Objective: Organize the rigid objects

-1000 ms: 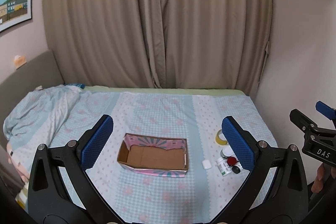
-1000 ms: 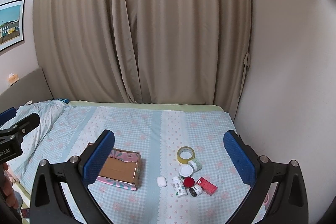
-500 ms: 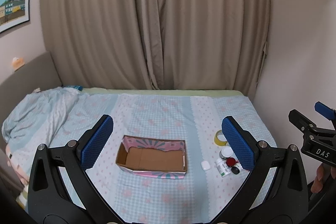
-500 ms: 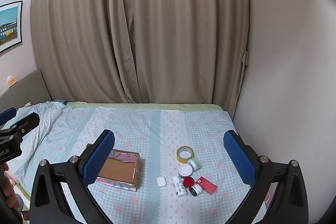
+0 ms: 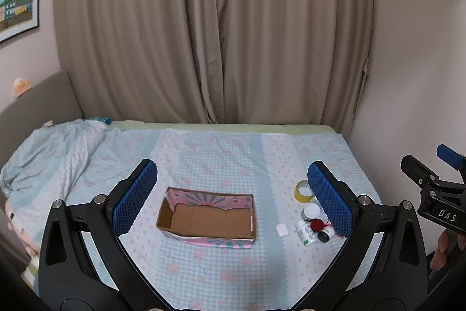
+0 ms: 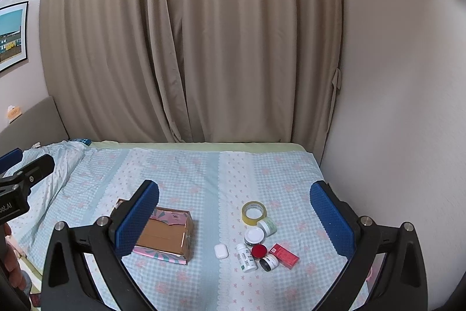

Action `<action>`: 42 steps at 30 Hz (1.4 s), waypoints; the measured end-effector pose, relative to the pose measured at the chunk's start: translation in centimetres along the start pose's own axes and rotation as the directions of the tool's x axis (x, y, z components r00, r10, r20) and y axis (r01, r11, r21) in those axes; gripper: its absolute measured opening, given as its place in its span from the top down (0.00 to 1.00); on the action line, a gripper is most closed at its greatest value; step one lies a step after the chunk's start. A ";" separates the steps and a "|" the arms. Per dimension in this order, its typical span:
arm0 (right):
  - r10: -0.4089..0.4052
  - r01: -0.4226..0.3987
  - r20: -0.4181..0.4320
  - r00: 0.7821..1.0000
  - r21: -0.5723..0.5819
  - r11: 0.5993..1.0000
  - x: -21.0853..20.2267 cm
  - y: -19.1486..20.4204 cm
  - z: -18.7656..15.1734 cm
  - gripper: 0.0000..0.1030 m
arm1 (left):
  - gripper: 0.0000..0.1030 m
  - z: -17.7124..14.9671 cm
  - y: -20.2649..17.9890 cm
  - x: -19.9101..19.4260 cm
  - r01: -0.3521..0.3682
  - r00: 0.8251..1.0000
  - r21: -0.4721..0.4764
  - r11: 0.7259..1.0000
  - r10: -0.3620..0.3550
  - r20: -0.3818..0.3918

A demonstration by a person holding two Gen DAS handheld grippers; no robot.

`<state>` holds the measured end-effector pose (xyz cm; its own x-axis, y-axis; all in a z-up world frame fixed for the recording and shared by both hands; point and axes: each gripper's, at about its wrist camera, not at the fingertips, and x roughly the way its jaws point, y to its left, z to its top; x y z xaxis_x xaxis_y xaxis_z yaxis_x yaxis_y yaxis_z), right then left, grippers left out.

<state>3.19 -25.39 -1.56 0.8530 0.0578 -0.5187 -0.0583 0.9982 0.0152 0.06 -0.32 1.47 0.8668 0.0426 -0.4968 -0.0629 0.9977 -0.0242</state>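
Observation:
An open, empty cardboard box (image 5: 207, 219) (image 6: 166, 238) with pink patterned sides lies on the bed. To its right is a cluster of small items: a yellow tape roll (image 6: 254, 212), a white earbud case (image 6: 221, 250), a white pill bottle (image 6: 246, 257), a white-lidded jar (image 6: 254, 235), a pale green jar (image 6: 268, 226), a red round lid (image 6: 259, 251), a dark jar (image 6: 268, 263) and a red box (image 6: 284, 255). My left gripper (image 5: 232, 200) is open and empty, high above the box. My right gripper (image 6: 234, 219) is open and empty, high above the cluster.
The bed (image 5: 221, 153) has a blue checked sheet, with a rumpled duvet (image 5: 49, 153) at its left. Beige curtains (image 5: 215, 34) hang behind it. A wall (image 6: 393, 107) runs along the bed's right side. A grey headboard (image 5: 35, 104) stands at left.
Both views have shifted slightly; the box and the items sit a little lower and farther. Nothing was grasped and no object moved on the bed.

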 end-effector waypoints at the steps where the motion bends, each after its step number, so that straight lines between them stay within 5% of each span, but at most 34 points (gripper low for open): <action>1: -0.002 0.002 0.000 1.000 0.000 1.000 0.0 0.0 0.0 0.00 | 0.01 0.0 -0.1 0.0 -0.001 1.000 0.001 1.000 0.001 0.000; 21: -0.004 0.004 -0.021 1.000 0.007 1.000 0.2 0.3 0.1 0.00 | 0.01 -0.2 -0.6 0.8 0.002 1.000 0.003 1.000 -0.002 -0.015; 29: -0.034 0.035 -0.038 0.999 0.027 0.999 1.3 -1.8 0.5 0.00 | 0.01 -1.2 -2.0 4.1 0.021 0.996 -0.008 1.000 -0.022 -0.085; 35: -0.043 0.048 -0.112 0.993 0.043 0.998 4.7 -5.1 -0.5 0.00 | 0.01 -3.7 -4.3 9.1 0.057 0.980 -0.040 0.998 -0.064 -0.191; 42: -0.030 0.026 -0.214 0.976 -0.024 0.999 11.4 -10.2 -3.6 0.00 | 0.01 -9.5 -8.2 16.5 0.071 0.929 -0.095 0.993 -0.101 -0.357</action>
<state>11.65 -35.00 -10.71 0.7239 0.0227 -0.6895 -0.0488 0.9986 -0.0184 10.23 -8.28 -14.78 0.6347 -0.0797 -0.7686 -0.0479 0.9887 -0.1421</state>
